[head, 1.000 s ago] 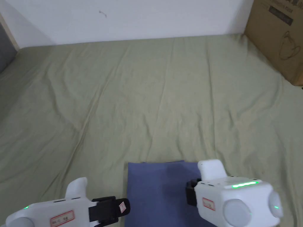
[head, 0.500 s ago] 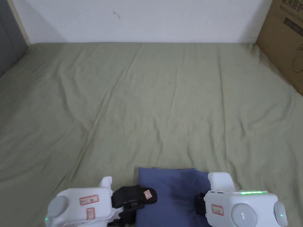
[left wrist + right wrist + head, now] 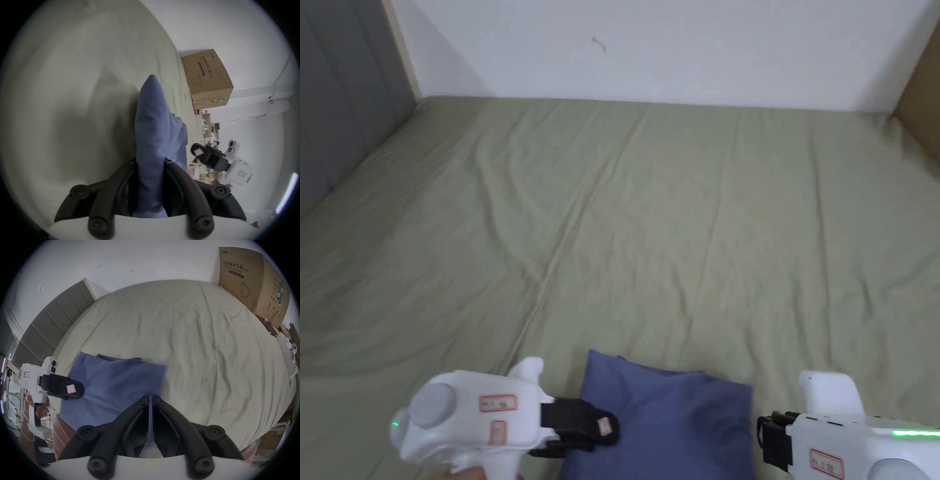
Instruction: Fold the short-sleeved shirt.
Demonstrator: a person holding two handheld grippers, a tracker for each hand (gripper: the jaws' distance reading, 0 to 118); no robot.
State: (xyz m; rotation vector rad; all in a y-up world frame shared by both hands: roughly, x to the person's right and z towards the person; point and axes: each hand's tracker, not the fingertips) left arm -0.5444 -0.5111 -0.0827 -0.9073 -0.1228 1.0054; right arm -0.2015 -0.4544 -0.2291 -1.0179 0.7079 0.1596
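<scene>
**bedfolder_99:** Olive bed sheet (image 3: 675, 219) took up pretty much everything, wrinkled all over, white wall behind it, grey headboard (image 3: 337, 125) off to the left and a cardboard box (image 3: 253, 282) parked at the far right corner. Folded blue shirt (image 3: 669, 419) sat right at the near edge of the bed, already a compact rectangle.

**seamripper:** Yeah, and both ends were being held. Left gripper (image 3: 150, 164) was pinching a thick bunched wad of the shirt between its jaws, turned sideways. Right gripper (image 3: 150, 398) had its jaws pressed nearly together on a thin blue edge of it.

**bedfolder_99:** That mismatch is what worried me. One side had a fat bundle, the other maybe a layer or two. If they lifted or pulled from there, I'd guess the thin side could slip out, or the layers could slide apart and the whole fold would open up.

**seamripper:** Plus it was so close to the edge of the bed. Any tug toward the person and I reckon it could've dragged off. The far left corner (image 3: 594, 359) already looked a bit lifted and skewed.
</scene>
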